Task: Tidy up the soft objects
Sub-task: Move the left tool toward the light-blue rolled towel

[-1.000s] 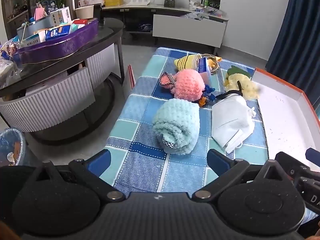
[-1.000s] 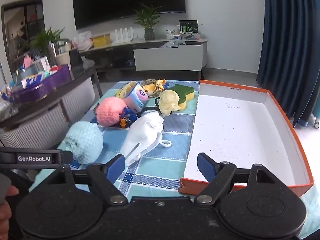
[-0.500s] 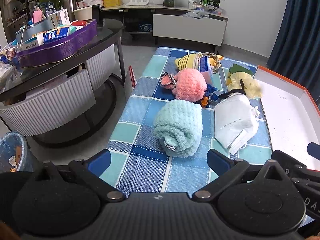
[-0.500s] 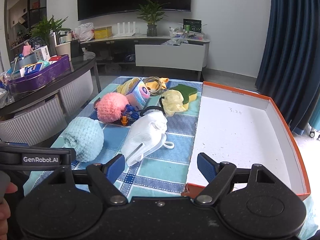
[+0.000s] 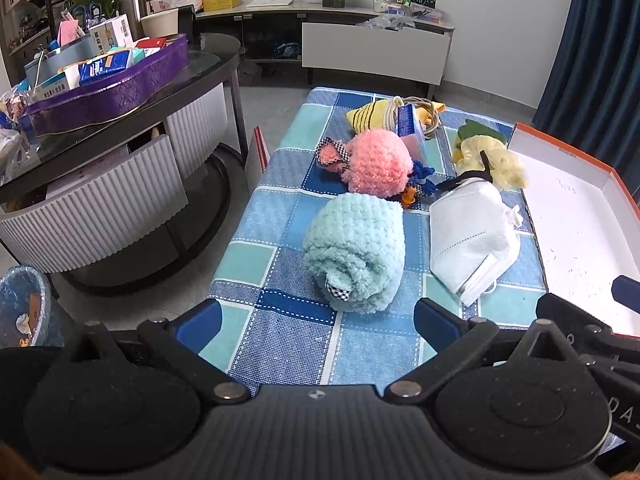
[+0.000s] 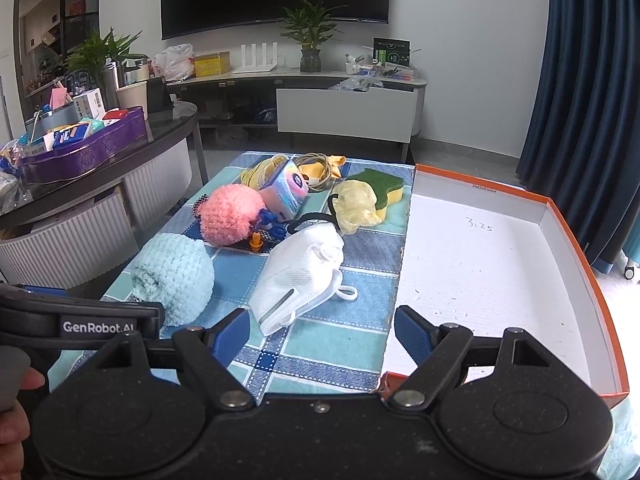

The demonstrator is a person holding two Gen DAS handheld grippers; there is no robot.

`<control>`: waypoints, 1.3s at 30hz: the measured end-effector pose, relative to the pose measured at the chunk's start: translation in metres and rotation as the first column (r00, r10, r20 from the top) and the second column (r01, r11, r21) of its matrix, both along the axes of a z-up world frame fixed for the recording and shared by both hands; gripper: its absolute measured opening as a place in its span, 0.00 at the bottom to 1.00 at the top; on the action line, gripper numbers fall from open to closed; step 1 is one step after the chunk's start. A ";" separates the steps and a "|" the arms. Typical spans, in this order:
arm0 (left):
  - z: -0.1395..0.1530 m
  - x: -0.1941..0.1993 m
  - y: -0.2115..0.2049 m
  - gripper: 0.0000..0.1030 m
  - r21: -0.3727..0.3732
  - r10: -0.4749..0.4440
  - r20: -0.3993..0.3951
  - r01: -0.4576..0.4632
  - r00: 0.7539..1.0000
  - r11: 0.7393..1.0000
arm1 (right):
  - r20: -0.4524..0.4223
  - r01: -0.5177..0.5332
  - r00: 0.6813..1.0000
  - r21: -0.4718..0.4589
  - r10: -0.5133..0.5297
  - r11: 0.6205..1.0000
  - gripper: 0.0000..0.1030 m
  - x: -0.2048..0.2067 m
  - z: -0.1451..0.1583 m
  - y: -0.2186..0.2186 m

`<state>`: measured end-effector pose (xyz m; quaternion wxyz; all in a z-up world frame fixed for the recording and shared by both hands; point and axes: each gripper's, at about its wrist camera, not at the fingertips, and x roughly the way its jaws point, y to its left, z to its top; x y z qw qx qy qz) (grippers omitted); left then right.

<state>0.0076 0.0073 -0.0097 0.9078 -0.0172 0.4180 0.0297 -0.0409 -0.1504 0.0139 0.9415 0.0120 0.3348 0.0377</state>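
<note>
Left claw (image 5: 316,320) spread wide, empty, facing rolled aqua towel (image 5: 356,252), right claw (image 6: 320,326) likewise apart — its view alone shows the sponge (image 6: 380,186), white mask (image 6: 304,268), orange-rimmed box (image 6: 576,240).

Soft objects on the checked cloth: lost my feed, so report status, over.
Left gripper open, empty. Right gripper open, empty. Rolled teal towel and white face mask nearest, untouched. White box holds nothing yet. Nothing in the way.

Blue-checked tablecloth (image 5: 280,332), mint rolled towel (image 5: 356,252), pink fluffy toy (image 5: 380,166) — white mask (image 5: 468,236), orange-rimmed white box (image 6: 576,240)
</note>
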 end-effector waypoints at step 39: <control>-0.013 0.018 -0.005 1.00 0.001 -0.022 -0.029 0.022 0.999 1.000 | -0.027 0.001 1.000 0.011 -0.001 1.000 0.91 0.021 -0.010 0.001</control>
